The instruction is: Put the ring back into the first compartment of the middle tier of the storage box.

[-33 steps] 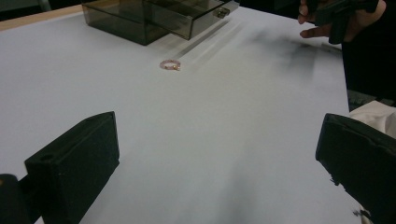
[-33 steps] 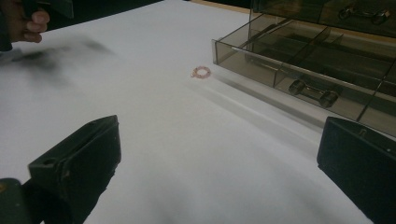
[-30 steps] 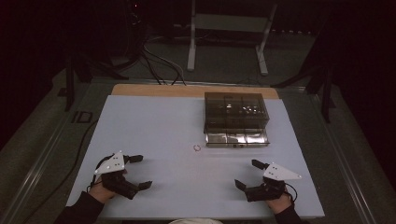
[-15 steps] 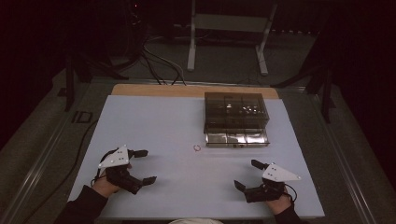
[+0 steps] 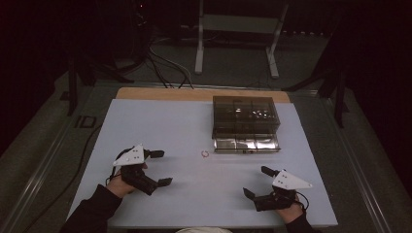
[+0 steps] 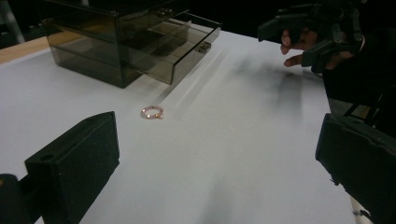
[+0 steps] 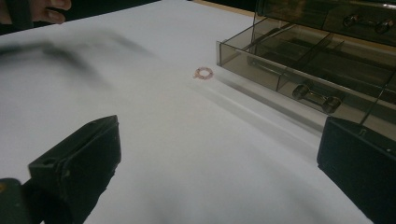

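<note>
Plainly, no writing, label or brand can be read anywhere: the grey plates on the hand-held grippers are blank apart from small dark dots, and the drawer box carries no lettering.

A small pinkish ring (image 5: 205,154) lies flat on the white desk (image 5: 160,121), alone, just in front of the smoky transparent drawer box (image 5: 244,115) and a little toward its left corner. The box's bottom drawer (image 5: 247,143) is pulled out toward the person; in the right gripper view it shows dividers and a bar-shaped handle (image 7: 317,97) on its front wall. The ring (image 6: 152,112) sits apart from the drawer, not touching it.

The left hand-held gripper (image 5: 158,168) is near the front left of the desk, jaws spread wide with nothing between them, pointing across toward the ring, which lies well beyond the jaw tips. The right hand-held gripper (image 5: 257,181) is near the front right edge, jaws likewise spread and empty, aimed at the ring (image 7: 203,73) and drawer from well away. Each is held in a hand coming out of a dark sleeve.
</note>
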